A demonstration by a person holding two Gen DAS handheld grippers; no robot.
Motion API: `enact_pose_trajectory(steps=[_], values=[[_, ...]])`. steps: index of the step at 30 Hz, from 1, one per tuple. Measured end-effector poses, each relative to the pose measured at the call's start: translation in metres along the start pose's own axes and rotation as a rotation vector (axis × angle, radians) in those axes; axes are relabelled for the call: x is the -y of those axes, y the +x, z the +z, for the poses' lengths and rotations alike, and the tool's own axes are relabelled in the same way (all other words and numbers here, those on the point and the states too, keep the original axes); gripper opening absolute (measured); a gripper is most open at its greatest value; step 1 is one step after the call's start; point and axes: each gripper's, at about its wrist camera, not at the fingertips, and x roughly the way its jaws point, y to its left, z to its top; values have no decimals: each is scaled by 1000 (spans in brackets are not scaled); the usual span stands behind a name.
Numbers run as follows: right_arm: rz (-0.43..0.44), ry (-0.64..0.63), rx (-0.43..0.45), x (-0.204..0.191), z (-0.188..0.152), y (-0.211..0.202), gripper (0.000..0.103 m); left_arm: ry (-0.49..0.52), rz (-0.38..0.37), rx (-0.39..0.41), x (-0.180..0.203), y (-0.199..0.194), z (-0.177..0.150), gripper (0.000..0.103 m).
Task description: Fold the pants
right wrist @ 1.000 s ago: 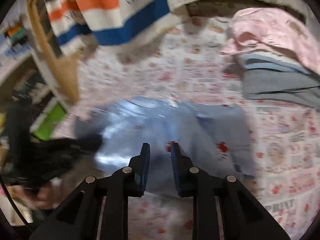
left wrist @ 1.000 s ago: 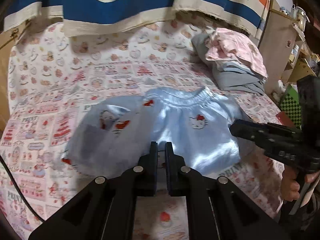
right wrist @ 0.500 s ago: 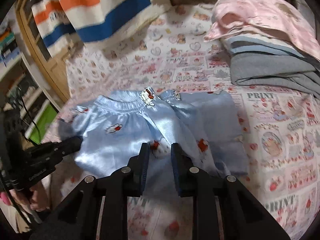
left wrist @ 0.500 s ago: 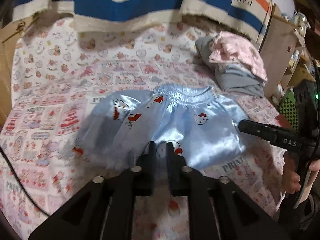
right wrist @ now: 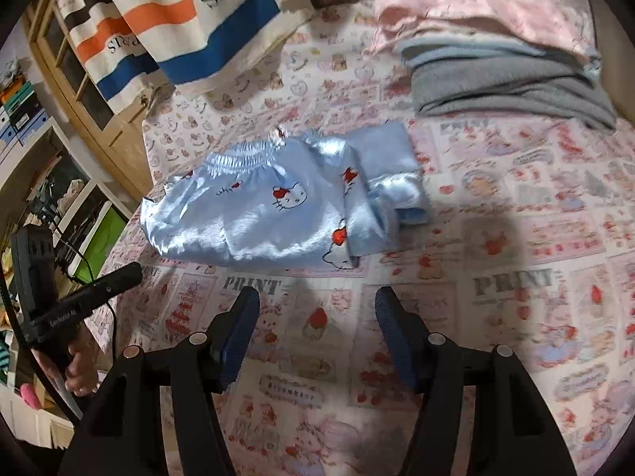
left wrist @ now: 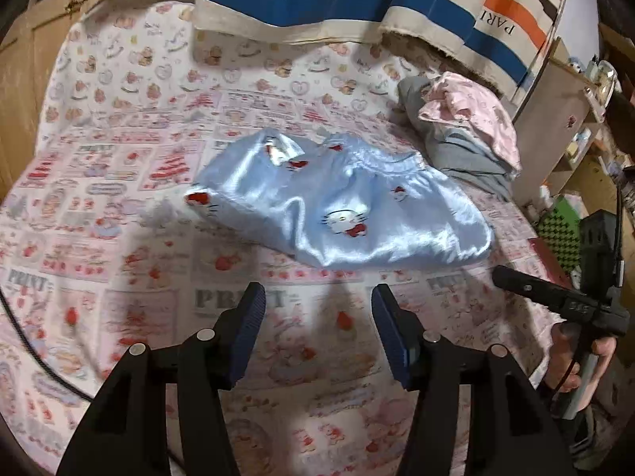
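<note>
Pants (left wrist: 345, 206) folded, underlayers hidden; left gripper (left wrist: 319, 317) and right gripper (right wrist: 317, 313) both spread, empty.

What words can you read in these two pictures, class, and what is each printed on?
"PARIS": striped cloth, seen upside down.
"PRINT": bedsheet, in several panels.
Small white lettering on the left gripper body: too small to read.
Small captions in the bedsheet panels: blurred.

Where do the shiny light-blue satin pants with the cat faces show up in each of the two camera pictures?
Left wrist view: the shiny light-blue satin pants lie centre, slightly right, on the printed bedsheet.
Right wrist view: the pants lie centre-left, above the open fingers.
Shared landmark: the folded pink and grey clothes pile, beside the pants in both views.
</note>
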Motion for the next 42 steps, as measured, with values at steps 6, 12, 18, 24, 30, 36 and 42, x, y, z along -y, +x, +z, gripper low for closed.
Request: enact_pose_trajectory(steps=[6, 12, 18, 24, 30, 36, 42], values=[[55, 28, -27, -8, 15, 19, 63, -42, -31, -4, 1, 17, 11, 59], [154, 93, -79, -11, 24, 31, 71, -145, -89, -1, -11, 29, 24, 63], [135, 189, -51, -4, 30, 35, 72, -215, -42, 30, -18, 33, 32, 65], [60, 250, 17, 10, 36, 33, 74, -246, -11, 56, -21, 37, 37, 74], [111, 338, 7, 15, 34, 31, 78, -328, 17, 100, -25, 40, 42, 72], [282, 382, -48, 6, 14, 22, 78, -268, 76, 110, -14, 43, 41, 69], [192, 365, -57, -3, 31, 44, 78, -292, 86, 106, -18, 43, 42, 61]])
